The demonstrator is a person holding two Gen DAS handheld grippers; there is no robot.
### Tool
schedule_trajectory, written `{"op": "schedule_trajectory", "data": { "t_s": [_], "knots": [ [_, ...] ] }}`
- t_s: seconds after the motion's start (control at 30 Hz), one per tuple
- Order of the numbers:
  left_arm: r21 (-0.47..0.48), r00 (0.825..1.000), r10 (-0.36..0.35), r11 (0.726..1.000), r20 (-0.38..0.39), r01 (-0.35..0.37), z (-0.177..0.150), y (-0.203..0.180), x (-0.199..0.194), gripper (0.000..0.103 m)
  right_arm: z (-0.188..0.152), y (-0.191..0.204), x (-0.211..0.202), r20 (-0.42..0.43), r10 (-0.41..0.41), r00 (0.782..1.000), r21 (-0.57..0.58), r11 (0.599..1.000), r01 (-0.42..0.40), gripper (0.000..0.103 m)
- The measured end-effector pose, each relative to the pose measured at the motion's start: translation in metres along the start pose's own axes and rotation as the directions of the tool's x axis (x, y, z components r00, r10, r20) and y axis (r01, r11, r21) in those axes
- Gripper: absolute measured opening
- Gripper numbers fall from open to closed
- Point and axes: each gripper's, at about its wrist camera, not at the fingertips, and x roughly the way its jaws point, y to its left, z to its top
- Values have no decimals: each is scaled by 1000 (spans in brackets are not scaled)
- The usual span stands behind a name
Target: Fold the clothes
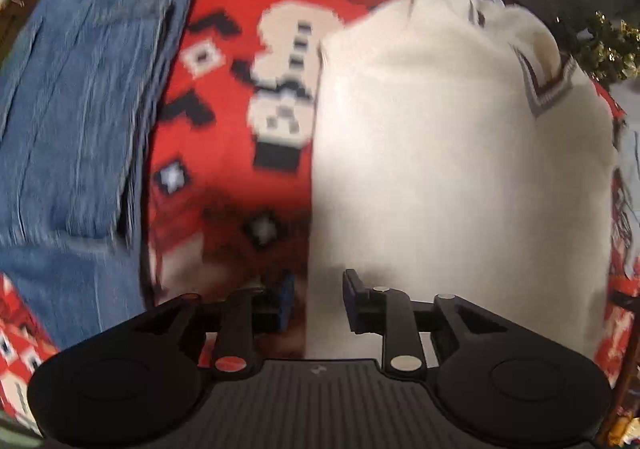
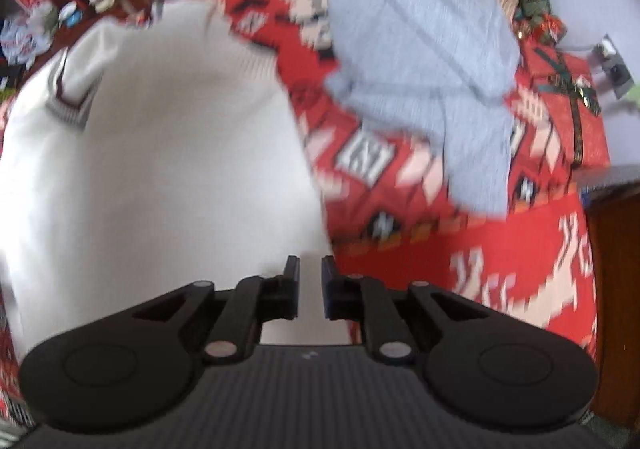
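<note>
White sweater (image 1: pixel 460 153) edge between left gripper (image 1: pixel 318 299) parted fingers, jeans (image 1: pixel 76 121) apart

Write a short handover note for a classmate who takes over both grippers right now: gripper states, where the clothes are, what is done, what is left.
Left gripper: open, empty, at the near left edge of the white sweater.
Right gripper: jaws apart, empty, at the sweater's near right edge.
The sweater lies spread on the red patterned blanket, V-neck collar at the far end, not yet folded.
Blue jeans lie to its left and look folded lengthwise.
A crumpled grey garment lies to its right.
Left: grip the sweater's near edge and fold it; then the grey garment.
</note>
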Motion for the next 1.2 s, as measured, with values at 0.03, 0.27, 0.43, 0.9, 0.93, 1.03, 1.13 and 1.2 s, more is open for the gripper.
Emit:
{"op": "schedule_trajectory", "data": {
  "t_s": [0.03,0.27,0.43,0.9,0.93,1.03,1.13,1.2],
  "knots": [
    [1,1000,-3,1000,-20,3,-7,-1,1,33,-4,-1,1,-9,-5,1000,3,1000,5,18],
    [15,995,42,999,-87,-41,-39,-11,15,34,-31,-9,6,-69,-37,997,27,999,39,28],
    [17,995,59,998,-83,-57,-41,-21,20,27,-46,-15,9,-106,-53,993,43,997,58,28],
    [48,986,135,990,-96,-131,-40,-26,5,6,-50,-11,-3,-104,-46,994,-7,999,46,5],
    [52,985,140,989,-97,-136,-40,-27,7,7,-51,-10,-4,-101,-53,993,-12,999,52,5],
    [42,983,154,988,-101,-151,-41,-30,12,9,-53,-8,-8,-95,-61,994,-4,998,61,6],
    [18,985,143,990,-99,-142,-41,-31,9,15,-55,-11,-14,-100,-52,994,18,998,55,9],
    [6,988,128,992,-90,-128,-40,-30,3,25,-55,-12,-22,-96,-51,994,24,998,53,16]
  ]
}}
